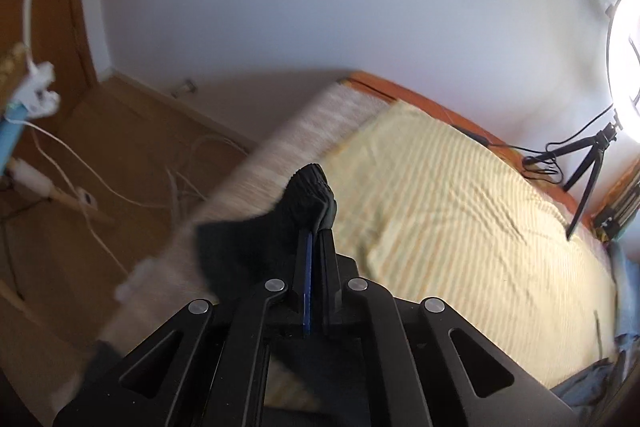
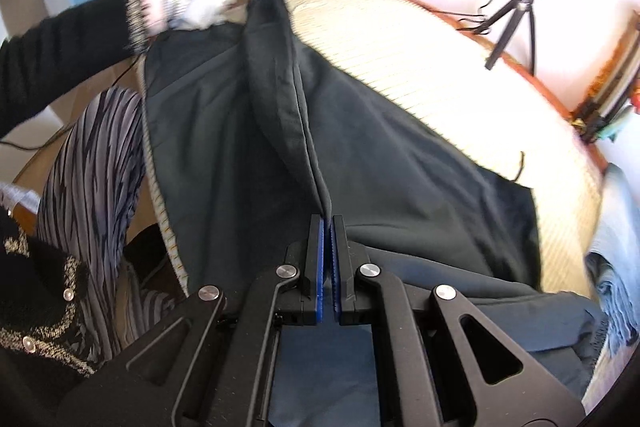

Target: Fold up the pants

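Both of your grippers are clamped on the dark, soft fabric pants (image 2: 360,155). Your left gripper (image 1: 316,223) pinches a bunched black edge tight above the yellow striped bedsheet (image 1: 460,211). Your right gripper (image 2: 328,223) is closed on a raised fold, while the rest of the pants lies spread across the bed.

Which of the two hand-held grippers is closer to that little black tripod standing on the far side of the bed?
Right, as far as one can tell. The right hand-held gripper grips the pants on the tripod's half of the bed; the left hand-held gripper holds them at the opposite edge.
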### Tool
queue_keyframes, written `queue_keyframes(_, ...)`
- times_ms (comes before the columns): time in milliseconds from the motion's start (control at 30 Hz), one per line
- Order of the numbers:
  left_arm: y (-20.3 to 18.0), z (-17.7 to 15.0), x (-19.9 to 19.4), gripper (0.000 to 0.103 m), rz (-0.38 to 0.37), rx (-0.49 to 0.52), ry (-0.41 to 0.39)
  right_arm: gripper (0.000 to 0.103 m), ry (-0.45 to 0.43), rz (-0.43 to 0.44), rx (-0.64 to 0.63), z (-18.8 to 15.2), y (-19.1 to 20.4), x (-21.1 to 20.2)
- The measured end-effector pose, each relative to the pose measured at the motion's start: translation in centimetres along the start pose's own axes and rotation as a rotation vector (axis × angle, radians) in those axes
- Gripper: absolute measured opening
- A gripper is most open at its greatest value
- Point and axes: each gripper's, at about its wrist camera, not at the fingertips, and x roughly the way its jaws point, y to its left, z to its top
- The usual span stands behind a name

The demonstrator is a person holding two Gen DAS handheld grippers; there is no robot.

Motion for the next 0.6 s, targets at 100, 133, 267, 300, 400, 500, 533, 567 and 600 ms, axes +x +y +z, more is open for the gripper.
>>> queue_keyframes(100,2.5,-0.3,-1.7,0.002,0.002,-0.012,-0.010,0.004,0.001,-0.008,-0.006,0.2,0.2,-0.3)
queue_keyframes(133,3.4,-0.6,-2.6,0.002,-0.015,-0.025,-0.016,0.004,0.002,-0.008,-0.009,0.2,0.4,-0.4)
queue_keyframes(267,6.1,-3.3,-6.3,0.002,-0.079,-0.054,-0.049,0.004,0.007,-0.027,-0.065,0.0,1.9,-0.9)
queue_keyframes(300,6.9,-4.2,-7.1,0.002,-0.098,-0.078,-0.051,0.004,0.010,-0.030,-0.073,-0.2,2.1,-1.0)
queue_keyframes(400,9.3,-7.4,-9.2,0.002,-0.123,-0.128,-0.064,0.004,0.028,-0.026,-0.053,-0.9,1.7,-1.2)
queue_keyframes(500,11.1,-10.3,-8.8,0.002,-0.130,-0.157,-0.024,0.004,0.047,-0.041,-0.035,-1.5,1.1,-1.0)
queue_keyframes(533,11.5,-10.8,-8.6,0.002,-0.124,-0.163,-0.014,0.004,0.053,-0.048,-0.033,-1.7,0.8,-0.9)
queue_keyframes(567,12.2,-11.4,-8.3,0.002,-0.124,-0.177,-0.005,0.004,0.060,-0.060,-0.035,-1.9,0.7,-0.7)
queue_keyframes(600,12.9,-11.9,-8.0,0.002,-0.144,-0.210,0.001,0.004,0.069,-0.070,-0.036,-2.0,0.6,-0.5)
